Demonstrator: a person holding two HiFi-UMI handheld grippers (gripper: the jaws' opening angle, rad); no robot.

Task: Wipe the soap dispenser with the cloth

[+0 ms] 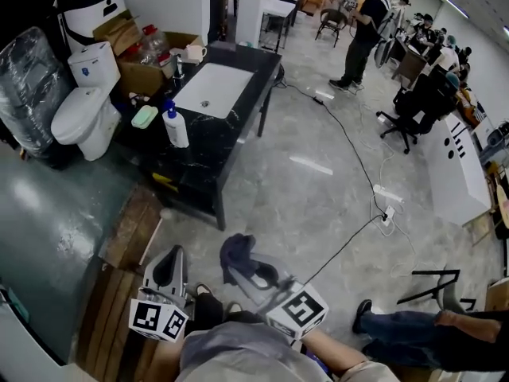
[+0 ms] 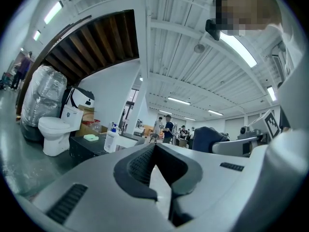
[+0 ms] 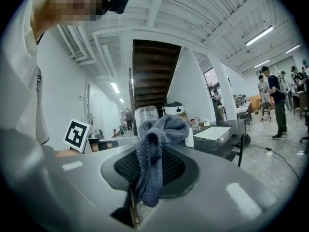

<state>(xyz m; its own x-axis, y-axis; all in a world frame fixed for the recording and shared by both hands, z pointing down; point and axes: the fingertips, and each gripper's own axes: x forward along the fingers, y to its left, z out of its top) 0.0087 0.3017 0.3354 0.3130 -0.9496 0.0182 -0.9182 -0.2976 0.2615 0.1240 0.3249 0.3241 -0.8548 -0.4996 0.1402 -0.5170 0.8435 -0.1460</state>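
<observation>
My right gripper (image 1: 253, 273) is clamped on one grey cloth (image 3: 155, 149), which bunches up above the jaws. My left gripper (image 2: 154, 148) has its jaws together, holding nothing. One soap dispenser (image 1: 175, 126) stands upright on the black counter (image 1: 216, 146), beside one sink basin (image 1: 213, 88) and well apart from both grippers.

The black worktop (image 1: 213, 138) holds a white inset basin (image 1: 215, 86). A soap dispenser (image 1: 175, 126) stands just beside a small pale-green item (image 1: 145, 117), and a white mug (image 1: 193, 53) sits at the far end.
</observation>
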